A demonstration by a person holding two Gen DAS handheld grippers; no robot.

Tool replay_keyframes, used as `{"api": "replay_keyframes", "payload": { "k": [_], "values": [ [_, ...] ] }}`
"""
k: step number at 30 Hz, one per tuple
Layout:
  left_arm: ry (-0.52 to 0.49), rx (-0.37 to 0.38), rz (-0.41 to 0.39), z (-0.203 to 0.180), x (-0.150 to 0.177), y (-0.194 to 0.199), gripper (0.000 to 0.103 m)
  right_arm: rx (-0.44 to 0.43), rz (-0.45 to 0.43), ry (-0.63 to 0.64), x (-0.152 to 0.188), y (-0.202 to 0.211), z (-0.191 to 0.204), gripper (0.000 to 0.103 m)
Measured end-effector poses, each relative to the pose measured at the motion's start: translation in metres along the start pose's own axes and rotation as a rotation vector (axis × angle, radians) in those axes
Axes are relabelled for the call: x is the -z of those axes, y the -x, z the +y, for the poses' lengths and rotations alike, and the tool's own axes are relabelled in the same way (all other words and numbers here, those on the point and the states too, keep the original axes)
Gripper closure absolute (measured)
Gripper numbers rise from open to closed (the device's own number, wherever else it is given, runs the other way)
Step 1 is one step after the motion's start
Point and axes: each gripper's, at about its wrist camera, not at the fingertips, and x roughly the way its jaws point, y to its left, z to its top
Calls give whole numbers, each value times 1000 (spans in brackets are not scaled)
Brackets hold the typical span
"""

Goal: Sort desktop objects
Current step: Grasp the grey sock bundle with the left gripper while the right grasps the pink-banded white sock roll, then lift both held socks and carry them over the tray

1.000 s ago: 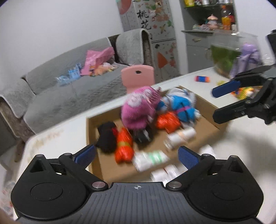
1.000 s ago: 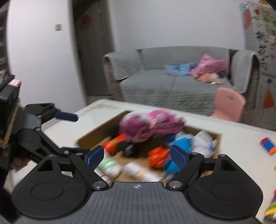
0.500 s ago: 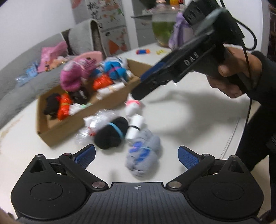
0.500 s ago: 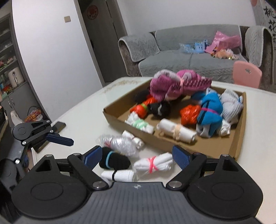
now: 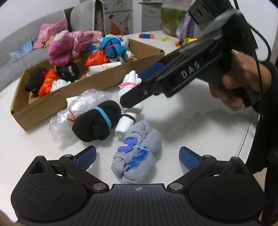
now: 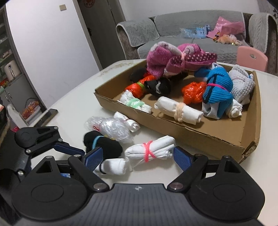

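Loose bundles lie on the white table in front of a cardboard box [image 5: 104, 83] [image 6: 173, 125] filled with sock rolls and a pink plush. My left gripper [image 5: 137, 157] is open, its pads apart on either side of a grey-and-blue sock bundle [image 5: 144, 139]. Beyond it lie a black sock ball [image 5: 97, 120] [image 6: 104, 146], a bubble-wrap bundle [image 5: 81, 107] [image 6: 113, 128] and a white roll with a black band [image 5: 125, 125] [image 6: 114, 165]. My right gripper [image 6: 138, 156] is open, straddling a white bundle tied with a pink band [image 6: 149, 149] [image 5: 128, 83] without pressing on it.
A hand [image 5: 239, 87] holds the right gripper over the table's right side, near its curved edge. Small bright toys [image 5: 146, 36] and a green tank [image 5: 172, 15] stand at the far end. A pink chair [image 6: 250, 57] and a grey sofa [image 6: 173, 41] lie behind the box.
Both grippers have sunk and tipped down from the box toward the loose bundles. The grey bundle now sits between the left pads, the pink-banded white bundle between the right pads.
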Motion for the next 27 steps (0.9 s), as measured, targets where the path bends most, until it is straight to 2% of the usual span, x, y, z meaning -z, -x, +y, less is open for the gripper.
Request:
{"api": "replay_keyframes", "payload": {
  "k": [4, 5, 7, 8, 9, 10, 11, 14, 27],
  "values": [
    [13, -18, -20, 1, -1, -1, 1, 12, -1, 9, 2, -8, -1, 14],
    [18, -24, -29, 0, -1, 0, 4, 9, -4, 14, 2, -8, -1, 13],
    [21, -25, -51, -2, 0, 3, 14, 15, -9, 38, 3, -10, 1, 13],
    [20, -25, -57, -3, 0, 4, 23, 18, -9, 44, 2, -10, 2, 13],
    [20, -24, -65, -4, 0, 6, 39, 22, -12, 43, 2, -9, 2, 16],
    [22, -23, -73, -4, 0, 8, 49, 24, -18, 36, 2, -8, 1, 28],
    [24, -15, -72, -4, -1, 10, 51, 28, -19, 28, 1, -8, 0, 43],
    [17, -22, -68, -5, 0, 10, 51, 1, -2, -5, -3, -8, -1, 44],
    [43, -43, -52, 1, 6, 26, 51, 10, -11, -46, -2, 3, -9, 44]
  ]
}}
